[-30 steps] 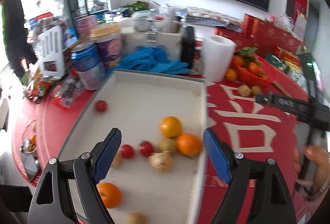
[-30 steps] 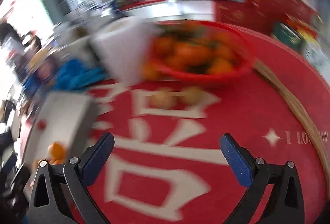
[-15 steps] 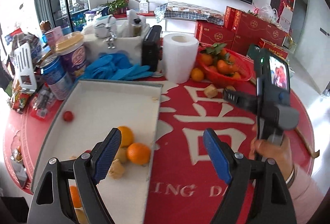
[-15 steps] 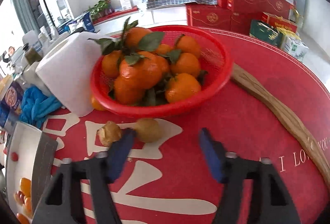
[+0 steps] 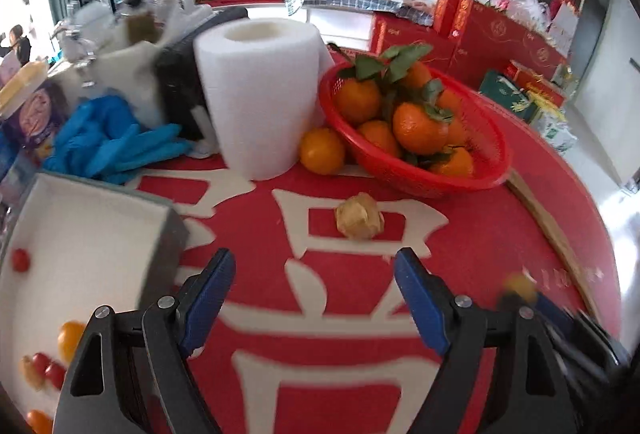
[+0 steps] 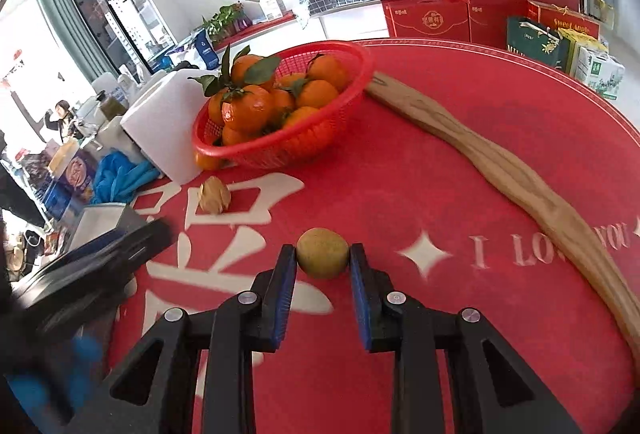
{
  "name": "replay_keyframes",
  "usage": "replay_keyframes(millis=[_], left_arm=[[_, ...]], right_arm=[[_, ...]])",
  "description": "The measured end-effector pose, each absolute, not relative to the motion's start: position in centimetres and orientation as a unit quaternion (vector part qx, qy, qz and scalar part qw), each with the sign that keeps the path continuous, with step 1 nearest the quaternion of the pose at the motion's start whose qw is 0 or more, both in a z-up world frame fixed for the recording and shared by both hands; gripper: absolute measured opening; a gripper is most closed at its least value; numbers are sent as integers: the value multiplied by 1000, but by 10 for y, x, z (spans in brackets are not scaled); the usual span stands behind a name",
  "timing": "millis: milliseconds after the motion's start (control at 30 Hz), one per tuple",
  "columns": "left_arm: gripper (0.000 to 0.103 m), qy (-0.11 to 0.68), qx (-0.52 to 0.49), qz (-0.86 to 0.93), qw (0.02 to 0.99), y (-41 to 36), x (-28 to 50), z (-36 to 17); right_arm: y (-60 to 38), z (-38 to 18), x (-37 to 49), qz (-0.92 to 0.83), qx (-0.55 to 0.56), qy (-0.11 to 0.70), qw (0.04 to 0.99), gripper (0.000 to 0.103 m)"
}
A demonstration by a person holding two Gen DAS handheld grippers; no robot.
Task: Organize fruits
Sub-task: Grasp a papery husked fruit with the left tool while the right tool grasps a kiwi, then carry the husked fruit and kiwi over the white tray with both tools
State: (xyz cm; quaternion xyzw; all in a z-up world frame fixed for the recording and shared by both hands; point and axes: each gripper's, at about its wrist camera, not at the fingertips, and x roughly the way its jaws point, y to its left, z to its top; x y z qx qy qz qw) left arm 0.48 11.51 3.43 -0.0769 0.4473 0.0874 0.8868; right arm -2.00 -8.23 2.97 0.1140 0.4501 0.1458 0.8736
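Observation:
My right gripper (image 6: 322, 251) points down at the red tablecloth. Its jaws are closing, and both blue pads press on a small round yellow-green fruit (image 6: 322, 253), which also shows as a blur (image 5: 519, 286) at the lower right of the left wrist view. My left gripper (image 5: 314, 258) is open and empty over the cloth, a little short of a papery tan husk fruit (image 5: 359, 216) (image 6: 214, 195). The red basket (image 5: 440, 186) (image 6: 280, 159) holds several leafy oranges. The white tray (image 5: 92, 234) at left holds cherry tomatoes and oranges.
A loose orange (image 5: 322, 150) lies between the paper roll (image 5: 260, 94) and the basket. Blue gloves (image 5: 108, 146) lie behind the tray. A long wooden stick (image 6: 500, 162) runs along the right of the cloth. Red boxes and clutter crowd the back.
My left gripper swung right, from over the tray to the cloth before the basket. My right gripper went from wide open to shut on the small fruit and drew back from the basket.

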Motion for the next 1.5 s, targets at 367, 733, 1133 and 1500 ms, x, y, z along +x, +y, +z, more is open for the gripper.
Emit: replay_keyframes(millis=[367,733,1133,1500], left_arm=[[26,440,-44,86,893,94,31,19],[25,429,-51,32,901,102,-47,61],[26,402,-47,132,905,178,-147,92],[26,420,-74,226,876,254,-186,65]], right_arm=[[-89,33,-39,166,110,440,876,28],[-92,34,-45,170,109,453,868,28],[-26,62,-58,252,76,456,850,28],[84,77,-76,350,11,475,808,28]])
